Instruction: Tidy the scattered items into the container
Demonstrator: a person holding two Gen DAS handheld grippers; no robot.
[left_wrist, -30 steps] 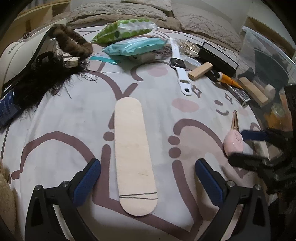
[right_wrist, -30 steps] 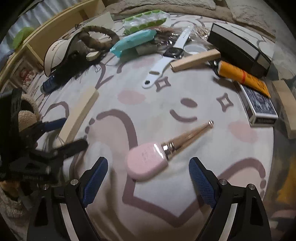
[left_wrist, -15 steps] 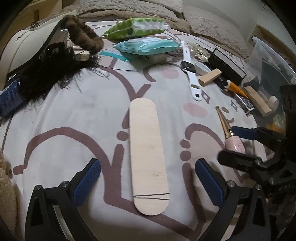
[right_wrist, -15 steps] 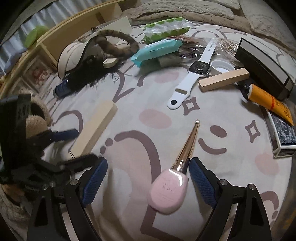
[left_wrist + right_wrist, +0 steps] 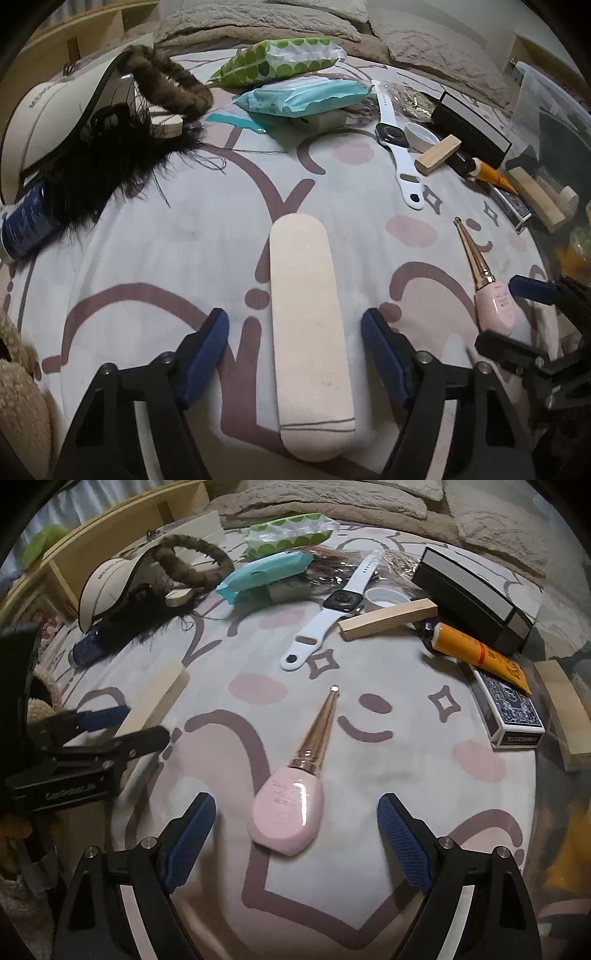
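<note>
The left tongs are open wide and hold nothing; a pale wooden slat with rounded ends lies lengthwise between the blue pads, a thin dark line across its near end. The right tongs are equally spread and empty, with a pink bottle between the pads, its tapering gold cap pointing away. Both things rest on a bed covered in a pale blanket with brown and pink shapes. Farther off lie a white watch, a wood block, an orange tube, a card box, and wipe packs. At the far right a clear bin holds wooden blocks.
</note>
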